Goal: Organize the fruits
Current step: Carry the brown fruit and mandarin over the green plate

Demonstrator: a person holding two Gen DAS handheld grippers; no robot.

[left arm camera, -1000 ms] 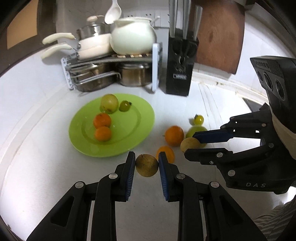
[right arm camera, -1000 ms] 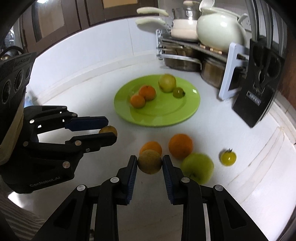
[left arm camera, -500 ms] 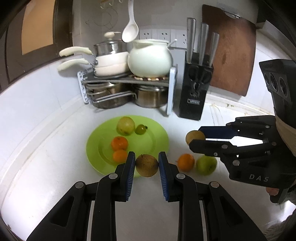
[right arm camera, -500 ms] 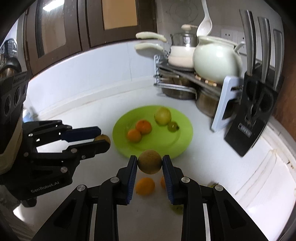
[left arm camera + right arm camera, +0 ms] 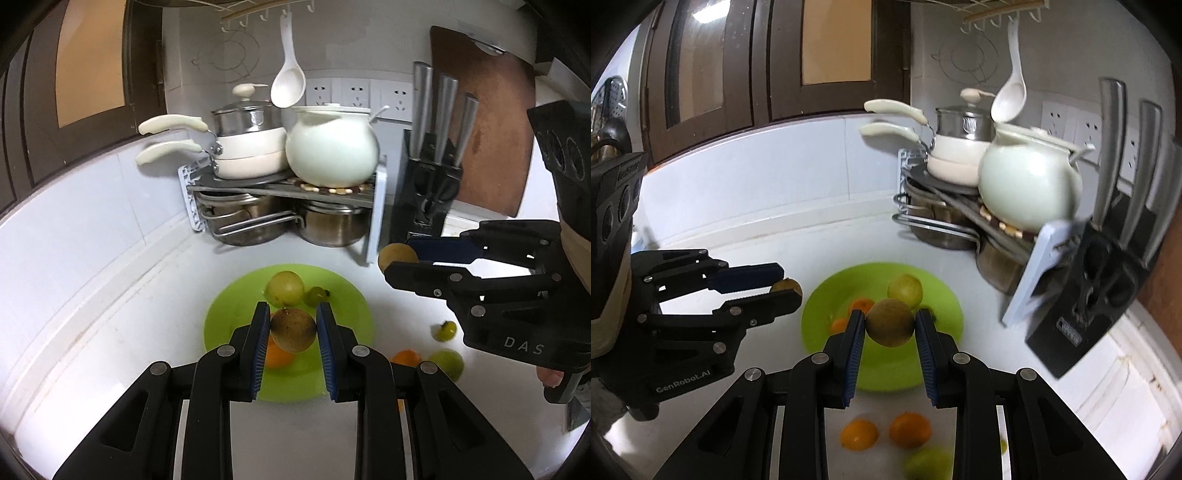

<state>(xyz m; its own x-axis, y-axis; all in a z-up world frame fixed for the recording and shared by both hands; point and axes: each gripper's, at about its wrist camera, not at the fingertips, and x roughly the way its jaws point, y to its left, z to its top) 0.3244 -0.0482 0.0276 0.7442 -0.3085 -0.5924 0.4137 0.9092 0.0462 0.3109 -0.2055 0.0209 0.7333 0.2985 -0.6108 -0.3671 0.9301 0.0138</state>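
White pot (image 5: 332,151) & stacked cream saucepans (image 5: 247,151) sit atop corner rack (image 5: 376,214); steel pots (image 5: 332,225) beneath. White ladle (image 5: 289,83) hangs on wall hooks. Black knife block (image 5: 424,192) right of rack, brown cutting board (image 5: 487,129) leaning behind. Wall sockets (image 5: 356,94) above.

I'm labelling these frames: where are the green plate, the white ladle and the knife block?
green plate (image 5: 218,317), left wrist view, bare left rim.
white ladle (image 5: 289,85), left wrist view, middle of its bowl.
knife block (image 5: 1086,317), right wrist view, black front face.
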